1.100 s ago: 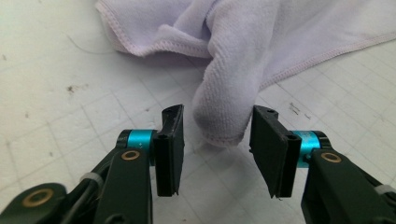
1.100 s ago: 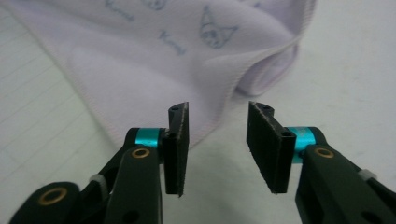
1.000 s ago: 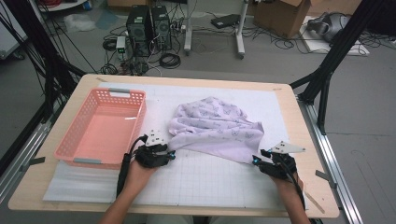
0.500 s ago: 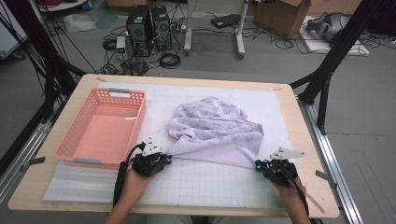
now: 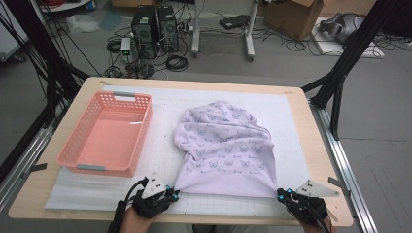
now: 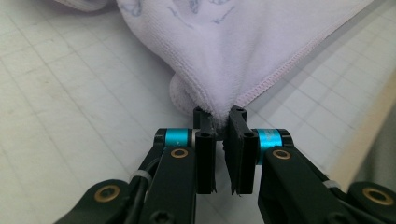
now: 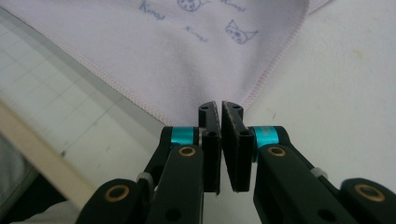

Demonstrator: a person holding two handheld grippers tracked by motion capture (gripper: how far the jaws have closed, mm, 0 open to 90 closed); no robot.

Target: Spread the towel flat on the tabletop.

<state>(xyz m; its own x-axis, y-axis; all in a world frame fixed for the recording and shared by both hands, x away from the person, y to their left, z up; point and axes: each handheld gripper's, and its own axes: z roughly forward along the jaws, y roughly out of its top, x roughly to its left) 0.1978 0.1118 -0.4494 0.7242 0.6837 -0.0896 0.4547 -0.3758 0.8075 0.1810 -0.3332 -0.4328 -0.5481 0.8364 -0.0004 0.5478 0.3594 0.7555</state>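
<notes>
A pale lilac towel with small printed figures lies bunched on the white gridded mat. Its near hem is stretched straight between my two grippers. My left gripper has just been closing and is shut on the towel's near left corner. In the left gripper view the cloth bunches into the jaws of that gripper. My right gripper is shut on the near right corner. In the right gripper view the corner's stitched hem runs down between the closed jaws of that gripper.
An empty pink plastic basket stands on the left of the mat. The wooden table's near edge lies just under both hands. Black stand legs, cables and computer cases are on the floor beyond the table.
Both grippers closed on the towel's near corners. They drew back toward the table's near edge and apart, pulling the near hem straight.
</notes>
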